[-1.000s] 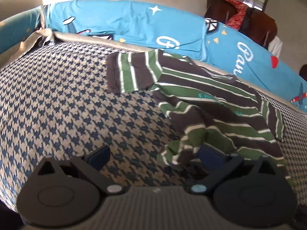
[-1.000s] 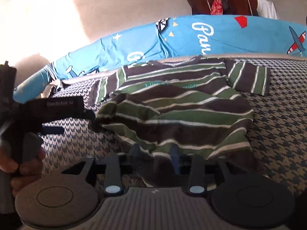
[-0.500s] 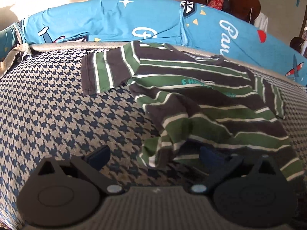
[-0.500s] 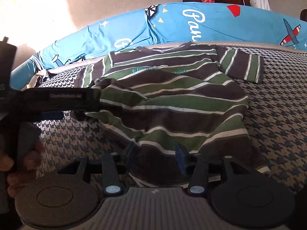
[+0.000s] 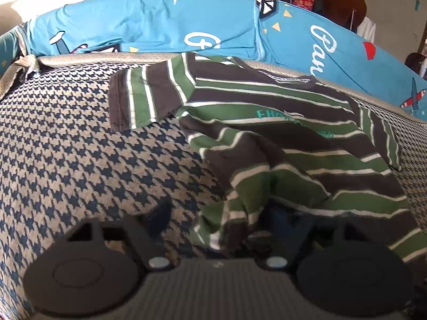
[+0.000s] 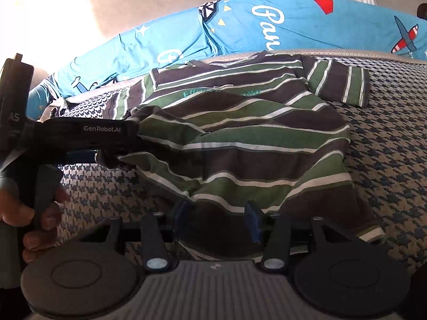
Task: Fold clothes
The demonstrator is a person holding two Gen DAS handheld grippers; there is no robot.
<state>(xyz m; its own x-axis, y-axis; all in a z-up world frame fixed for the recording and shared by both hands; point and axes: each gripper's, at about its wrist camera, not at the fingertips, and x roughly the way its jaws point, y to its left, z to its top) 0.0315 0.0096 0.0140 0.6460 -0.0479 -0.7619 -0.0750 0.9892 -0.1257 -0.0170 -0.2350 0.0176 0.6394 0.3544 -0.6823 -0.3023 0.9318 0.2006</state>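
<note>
Left wrist view: the striped T-shirt lies on a houndstooth-covered surface, collar toward the far edge where a blue printed sheet drapes behind. One sleeve is spread flat to the left. The near left hem corner is bunched into a ridge between the jaws of the left gripper. Those jaws have just been closing around that ridge, but they are blurred here, so I cannot tell whether the pads press on the cloth yet.

Right wrist view: the right gripper sits at the shirt's near hem, its jaws standing apart with the dark hem band between them; they have just been opening, and the pads look clear of the fabric. At left, a hand holds the left gripper's handle, its tip at the lifted corner. Probably the corner is gathered so the side can be folded over.
</note>
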